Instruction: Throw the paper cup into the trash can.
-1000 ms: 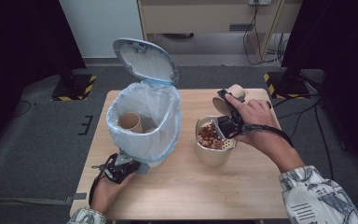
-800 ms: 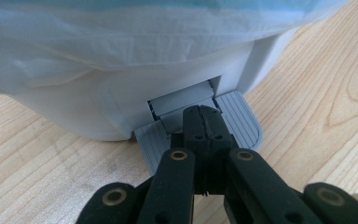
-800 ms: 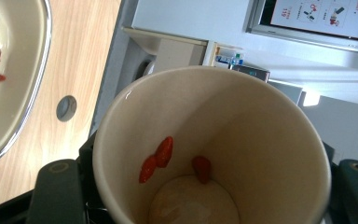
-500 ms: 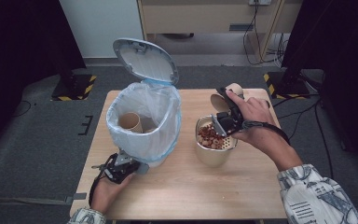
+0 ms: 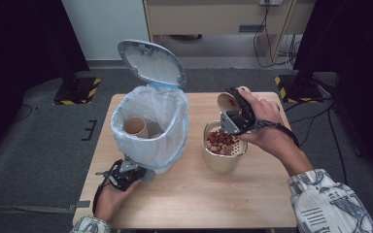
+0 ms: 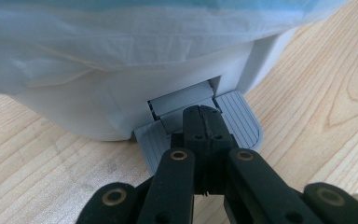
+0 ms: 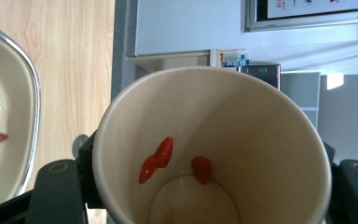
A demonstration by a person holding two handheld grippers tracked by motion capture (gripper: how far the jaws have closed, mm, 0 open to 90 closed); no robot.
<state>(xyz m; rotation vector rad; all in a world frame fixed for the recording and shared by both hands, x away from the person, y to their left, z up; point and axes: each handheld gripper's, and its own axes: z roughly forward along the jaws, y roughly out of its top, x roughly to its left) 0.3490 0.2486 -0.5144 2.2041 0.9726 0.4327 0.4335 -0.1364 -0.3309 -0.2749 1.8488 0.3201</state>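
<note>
A small white pedal bin [image 5: 151, 127] lined with a thin white plastic bag is seen standing on the left half of the light wooden table [image 5: 194, 204], its grey oval lid [image 5: 151, 63] raised behind it. Inside the bag, a tan paper cup [image 5: 136, 127] is seen lying near the left wall. The left gripper [image 5: 135, 171] is held low at the bin's near side; in the left gripper view its black jaws are brought fully together, and their joined tips are laid on the ribbed grey foot pedal [image 6: 242, 119] at the base of the bin. Nothing is gripped between them.

To the right of the bin, apart from it, a rounded cream bowl with a metal rim [image 5: 223, 151] is placed on the table, and a heap of reddish-brown dried fruit pieces [image 5: 221, 141] is seen inside it. The right gripper [image 5: 234, 116] is held just above the far rim of this bowl, and a second tan paper cup [image 5: 227, 103] is clamped between its jaws, tipped on its side with the mouth turned toward the bowl. In the right gripper view the cup [image 7: 214, 154] is seen from its open end, the black jaws pressed against its outer wall on both sides, and three small red fruit pieces [image 7: 164, 151] are found stuck to the inner wall near the bottom. The edge of the bowl [image 7: 25, 93] is shown at the left of that view.
</note>
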